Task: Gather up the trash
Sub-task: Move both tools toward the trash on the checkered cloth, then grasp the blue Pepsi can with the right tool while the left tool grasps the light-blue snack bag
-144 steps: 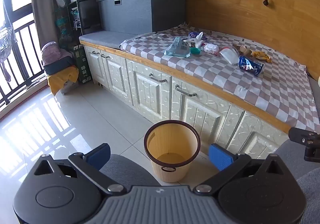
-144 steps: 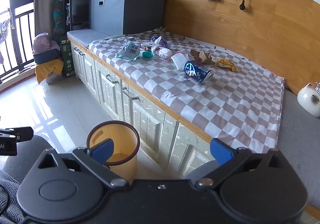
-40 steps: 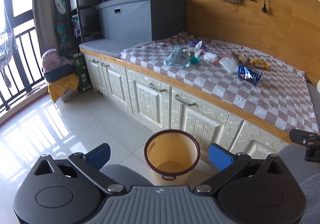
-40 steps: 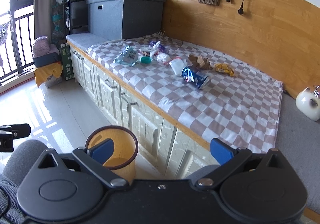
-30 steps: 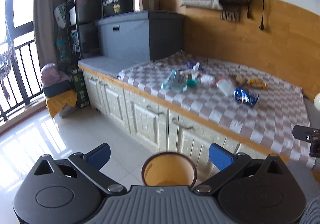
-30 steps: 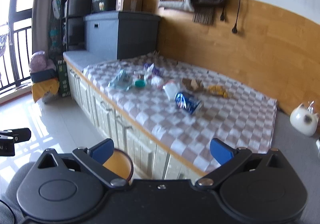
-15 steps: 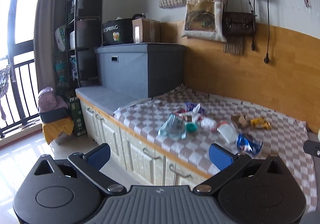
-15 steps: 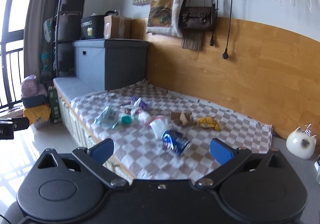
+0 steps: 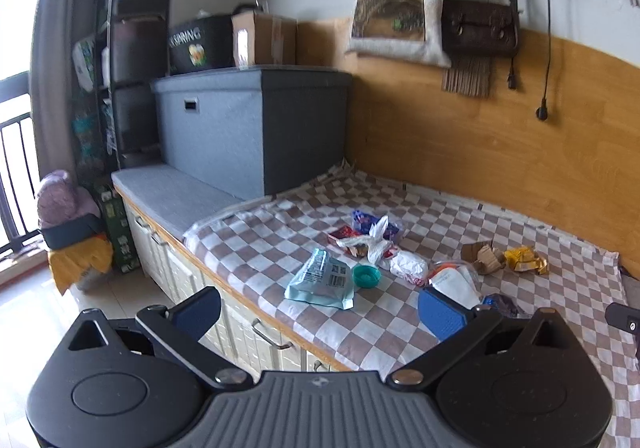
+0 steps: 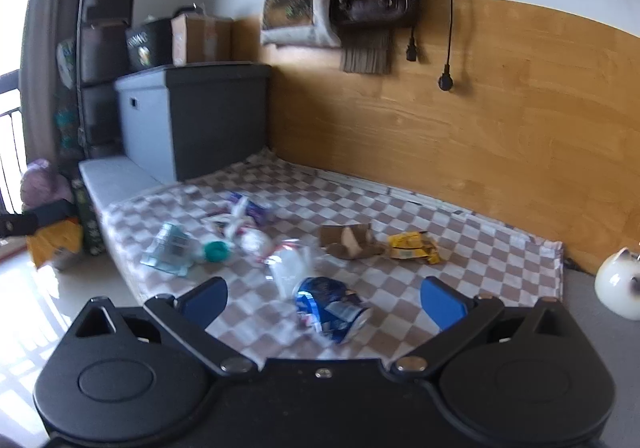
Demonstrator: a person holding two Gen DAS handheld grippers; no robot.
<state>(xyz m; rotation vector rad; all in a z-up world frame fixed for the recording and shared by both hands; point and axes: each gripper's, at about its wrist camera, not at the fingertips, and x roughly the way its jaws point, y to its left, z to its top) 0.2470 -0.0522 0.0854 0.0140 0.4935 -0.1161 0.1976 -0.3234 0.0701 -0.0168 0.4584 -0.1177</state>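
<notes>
blurred blue can [image 10: 332,308], wrappers (unreadable)

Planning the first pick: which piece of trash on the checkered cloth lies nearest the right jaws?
The crushed blue can, lying on its side between the open jaws. The clear plastic bag sits just behind it; everything else lies farther back.

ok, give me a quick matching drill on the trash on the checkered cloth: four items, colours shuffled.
Items:
1. bottle cap
2. crushed can
3. crumpled wrapper by the wall side
4. torn cardboard piece

Colours:
A. brown
B. teal
C. yellow
D. blue

Pairs: 1-B, 2-D, 3-C, 4-A

All four lie on the checkered cloth. Both the left gripper and the right gripper are open and hold nothing.
</notes>
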